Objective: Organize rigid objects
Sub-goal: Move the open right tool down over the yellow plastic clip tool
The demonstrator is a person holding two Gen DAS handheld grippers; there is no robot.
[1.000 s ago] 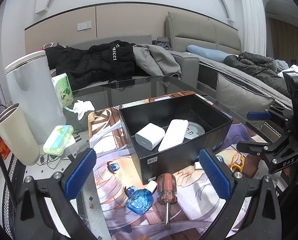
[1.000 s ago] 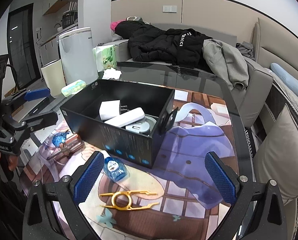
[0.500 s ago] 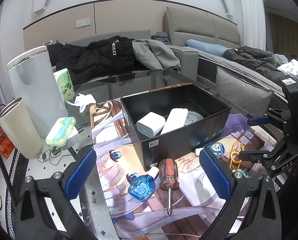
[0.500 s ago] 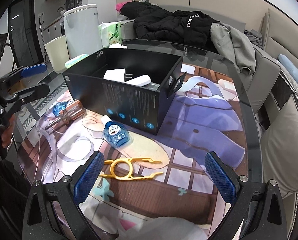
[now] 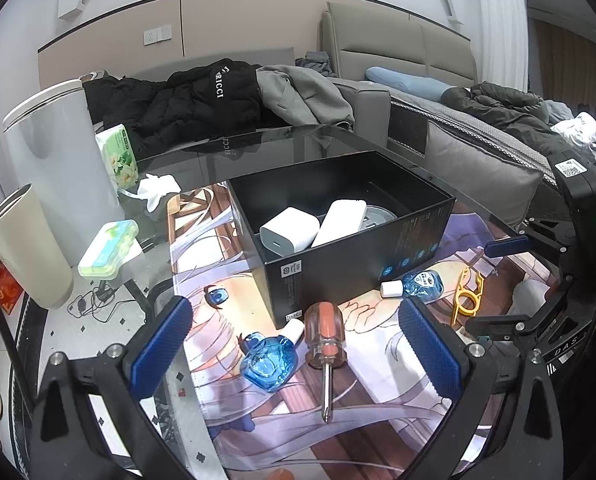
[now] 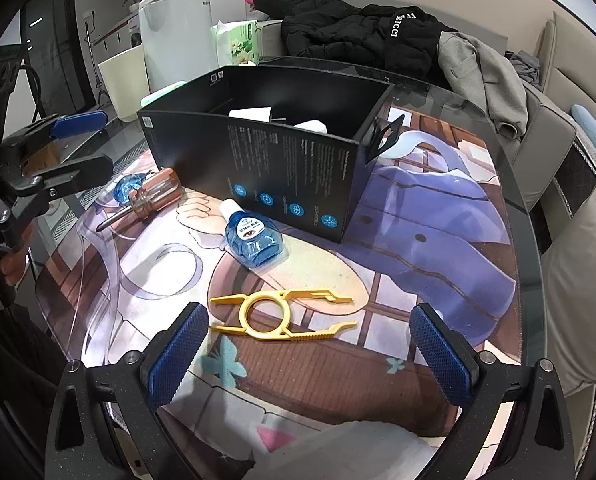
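A black open box (image 5: 337, 248) (image 6: 282, 168) sits mid-table and holds a white charger (image 5: 290, 232), a white power bank (image 5: 339, 220) and a round grey item. In front of it lie a red-handled screwdriver (image 5: 323, 334) (image 6: 154, 194), one blue bottle (image 5: 269, 360) beside it, and a second blue bottle (image 6: 252, 234) (image 5: 417, 283). A yellow plastic tool (image 6: 282, 314) (image 5: 466, 296) lies flat just ahead of my right gripper (image 6: 309, 344), which is open and empty. My left gripper (image 5: 294, 352) is open above the screwdriver and holds nothing.
The glass table carries a printed mat (image 6: 417, 208). At its left edge are a green case (image 5: 108, 248), a tissue pack (image 5: 118, 156) and crumpled tissue. A white bin (image 5: 58, 168) and beige bin (image 5: 26, 248) stand beyond. A sofa with jackets (image 5: 202, 96) is behind.
Both grippers drew back and sank toward the table; the box looks farther off. The yellow tool now lies between the right fingers, the screwdriver between the left. No object moved.
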